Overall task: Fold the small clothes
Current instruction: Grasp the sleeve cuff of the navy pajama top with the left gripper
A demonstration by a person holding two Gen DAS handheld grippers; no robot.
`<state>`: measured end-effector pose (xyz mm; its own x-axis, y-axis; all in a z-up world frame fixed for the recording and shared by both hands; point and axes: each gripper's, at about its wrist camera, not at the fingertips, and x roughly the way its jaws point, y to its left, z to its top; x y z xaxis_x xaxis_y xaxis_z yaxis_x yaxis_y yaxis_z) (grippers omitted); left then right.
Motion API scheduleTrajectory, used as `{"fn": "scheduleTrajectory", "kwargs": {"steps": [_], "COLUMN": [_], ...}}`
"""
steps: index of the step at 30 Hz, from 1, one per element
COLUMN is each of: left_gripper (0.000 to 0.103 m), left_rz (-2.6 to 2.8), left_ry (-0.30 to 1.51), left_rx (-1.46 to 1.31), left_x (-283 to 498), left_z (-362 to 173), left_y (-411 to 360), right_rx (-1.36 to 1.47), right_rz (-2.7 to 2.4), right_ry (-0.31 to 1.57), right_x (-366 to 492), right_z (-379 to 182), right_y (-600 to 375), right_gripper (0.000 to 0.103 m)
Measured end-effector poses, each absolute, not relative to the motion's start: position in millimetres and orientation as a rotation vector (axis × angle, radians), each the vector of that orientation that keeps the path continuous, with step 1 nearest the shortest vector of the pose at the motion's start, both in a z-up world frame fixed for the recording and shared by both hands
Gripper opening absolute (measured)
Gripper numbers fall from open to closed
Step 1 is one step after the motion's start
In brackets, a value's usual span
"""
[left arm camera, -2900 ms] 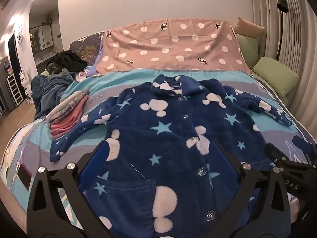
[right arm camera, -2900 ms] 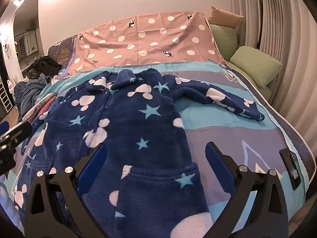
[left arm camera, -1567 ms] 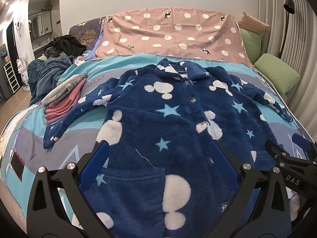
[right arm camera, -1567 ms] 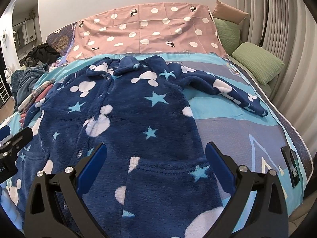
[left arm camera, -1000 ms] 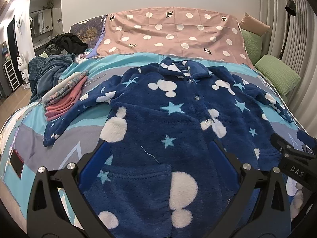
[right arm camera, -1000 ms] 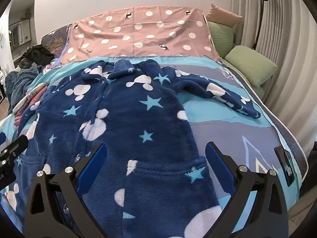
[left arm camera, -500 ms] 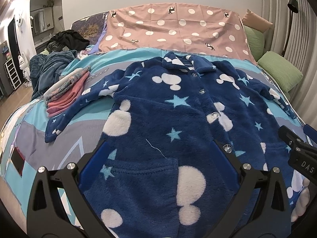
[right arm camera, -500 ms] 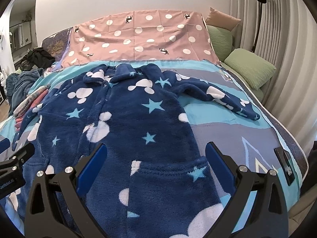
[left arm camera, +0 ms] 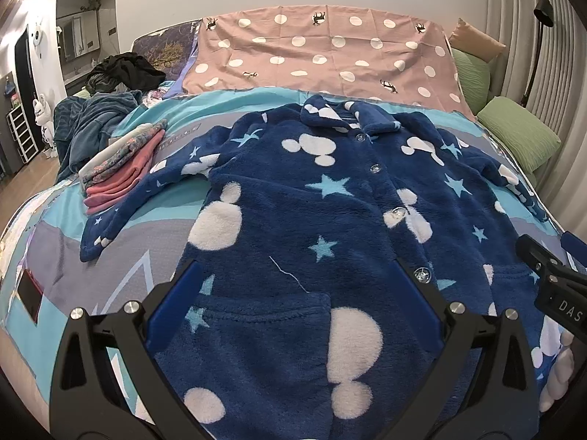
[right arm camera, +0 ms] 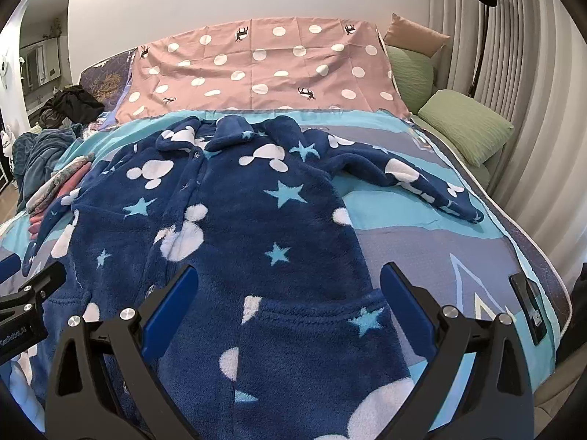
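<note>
A dark blue fleece jacket (left arm camera: 293, 212) with white mouse heads and light blue stars lies buttoned and spread flat on the bed, collar at the far end, sleeves out to both sides. It also shows in the right wrist view (right arm camera: 249, 220). My left gripper (left arm camera: 293, 293) is open and empty, hovering over the jacket's lower left pocket. My right gripper (right arm camera: 288, 293) is open and empty over the lower right pocket. The right gripper's body shows at the right edge of the left wrist view (left arm camera: 550, 286).
A stack of folded pink and floral clothes (left arm camera: 121, 161) lies on the bed at the left. A blue blanket heap (left arm camera: 88, 121) is behind it. A pink dotted cloth (left arm camera: 323, 58) covers the head end. Green pillows (right arm camera: 466, 124) lie at the right. The bedspread (right arm camera: 422, 242) is turquoise and grey.
Both grippers have drawn back and shifted a little over the jacket's hem end, staying open. The jacket has not moved.
</note>
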<state>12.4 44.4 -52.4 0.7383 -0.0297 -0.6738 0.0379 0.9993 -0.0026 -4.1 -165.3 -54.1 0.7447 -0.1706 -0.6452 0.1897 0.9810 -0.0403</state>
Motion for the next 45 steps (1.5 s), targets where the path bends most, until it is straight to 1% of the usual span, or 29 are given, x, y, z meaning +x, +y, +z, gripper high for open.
{"fn": "scheduleTrajectory", "kwargs": {"steps": [13, 21, 26, 28, 30, 31, 33, 34, 40, 42, 45], "left_gripper": [0.101, 0.101, 0.101, 0.092, 0.078, 0.073, 0.061, 0.058, 0.057, 0.060, 0.061], "left_rz": [-0.032, 0.005, 0.041, 0.041, 0.041, 0.054, 0.100, 0.125, 0.203, 0.242, 0.304], "left_ry": [0.719, 0.661, 0.665, 0.684, 0.713, 0.731, 0.763, 0.782, 0.822, 0.818, 0.787], "left_rx": [-0.085, -0.247, -0.414, -0.569, -0.708, -0.771, -0.903, -0.964, -1.192, -1.262, -1.328], "left_x": [19, 21, 30, 37, 44, 47, 52, 54, 68, 74, 85], "left_z": [-55, -55, -63, -76, -92, -102, -126, -138, -196, -214, -233], "left_y": [74, 137, 205, 249, 288, 307, 345, 361, 420, 435, 455], "right_rx": [0.006, -0.026, -0.032, -0.047, -0.063, -0.068, -0.070, -0.069, -0.076, -0.078, -0.088], "right_rz": [-0.182, -0.149, -0.123, -0.125, -0.129, -0.131, -0.134, -0.135, -0.131, -0.129, -0.119], "right_ry": [0.727, 0.730, 0.743, 0.742, 0.741, 0.743, 0.749, 0.754, 0.781, 0.780, 0.781], "right_x": [3, 17, 29, 33, 36, 38, 42, 44, 57, 60, 66], "right_z": [-59, -55, -51, -49, -48, -48, -49, -50, -56, -57, -57], "right_y": [-158, -145, -138, -135, -131, -130, -127, -126, -113, -107, -99], "right_gripper": [0.100, 0.100, 0.100, 0.100, 0.100, 0.100, 0.100, 0.100, 0.100, 0.100, 0.100]}}
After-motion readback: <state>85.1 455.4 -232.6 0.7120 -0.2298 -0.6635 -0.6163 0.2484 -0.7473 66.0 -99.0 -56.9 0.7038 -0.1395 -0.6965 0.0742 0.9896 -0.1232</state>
